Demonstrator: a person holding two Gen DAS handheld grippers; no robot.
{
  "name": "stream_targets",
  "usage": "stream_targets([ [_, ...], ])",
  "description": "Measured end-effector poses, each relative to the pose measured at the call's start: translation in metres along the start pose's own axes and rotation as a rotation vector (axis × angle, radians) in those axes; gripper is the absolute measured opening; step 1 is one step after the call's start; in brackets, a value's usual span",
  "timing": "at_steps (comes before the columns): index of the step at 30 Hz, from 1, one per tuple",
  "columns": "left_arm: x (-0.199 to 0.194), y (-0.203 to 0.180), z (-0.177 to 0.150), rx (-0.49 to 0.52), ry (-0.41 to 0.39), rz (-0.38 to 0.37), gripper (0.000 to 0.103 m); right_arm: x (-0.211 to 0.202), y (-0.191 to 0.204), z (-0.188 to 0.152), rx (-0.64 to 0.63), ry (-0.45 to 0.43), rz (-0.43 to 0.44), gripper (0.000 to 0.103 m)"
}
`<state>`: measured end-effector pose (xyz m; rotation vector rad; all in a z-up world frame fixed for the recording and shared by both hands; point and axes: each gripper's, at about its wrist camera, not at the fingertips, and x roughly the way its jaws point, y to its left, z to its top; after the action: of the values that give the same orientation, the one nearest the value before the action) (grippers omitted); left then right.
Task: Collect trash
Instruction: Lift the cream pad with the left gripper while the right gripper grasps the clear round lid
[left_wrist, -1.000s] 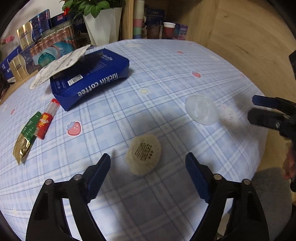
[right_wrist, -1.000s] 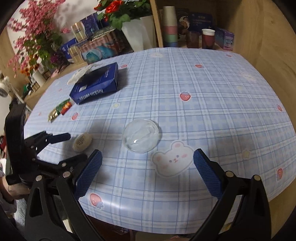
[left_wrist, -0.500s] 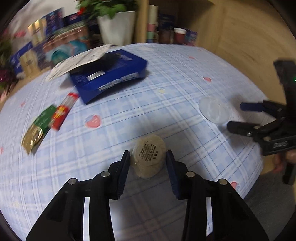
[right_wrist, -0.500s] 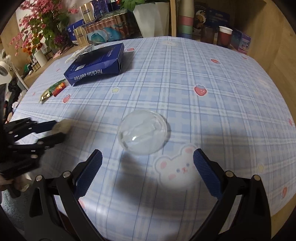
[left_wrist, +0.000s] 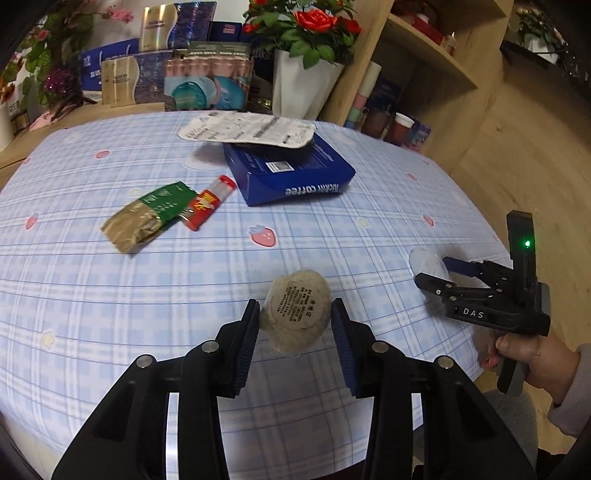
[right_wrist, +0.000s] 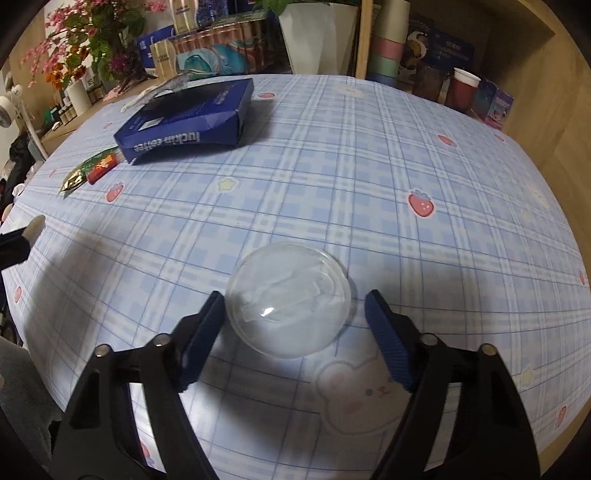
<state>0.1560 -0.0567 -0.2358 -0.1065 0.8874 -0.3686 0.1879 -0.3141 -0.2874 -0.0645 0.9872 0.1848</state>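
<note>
Blue-checked oilcloth printed with strawberries and bears covers the bench (right_wrist: 369, 155), with shelves and flower pots behind; nearest, the left gripper (left_wrist: 295, 325) is clamped on a round, beige, crumpled paper cup (left_wrist: 295, 314) with a printed base, which seems lifted just clear of the cloth; the right gripper (right_wrist: 293, 319), held in a hand (left_wrist: 532, 358) at the bench's near edge, is closing around a clear domed plastic lid (right_wrist: 290, 299) that sits on the cloth, one pad at the rim, the other apart; farther off lie a gold-and-green foil sachet (left_wrist: 147, 218) and a red-and-white tube wrapper (left_wrist: 208, 201), touching; beyond them a dark blue coffee carton (left_wrist: 291, 173) lies under a white printed foil sheet (left_wrist: 247, 127). Judged so, the step is twin pick-up; next, the right grip must seat without crushing or skidding the slick dome, then both pieces go to a bin, none in sight.
</note>
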Motion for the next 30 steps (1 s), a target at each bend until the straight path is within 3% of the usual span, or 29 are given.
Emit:
stream_targets([
  [8, -0.033, 0.005, 0.001, -0.025, -0.056, -0.005, 0.039, -0.027, 0.017, 0.007, -0.008, -0.066, 0.059, 0.067],
  [23, -0.103, -0.004, -0.006, 0.003, -0.143, -0.015, 0.039, -0.118, 0.059, 0.015, -0.022, -0.222, 0.201, 0.067],
  [30, -0.135, -0.003, -0.014, 0.001, -0.176, -0.014, 0.039, -0.156, 0.075, 0.005, -0.079, -0.261, 0.215, 0.067],
])
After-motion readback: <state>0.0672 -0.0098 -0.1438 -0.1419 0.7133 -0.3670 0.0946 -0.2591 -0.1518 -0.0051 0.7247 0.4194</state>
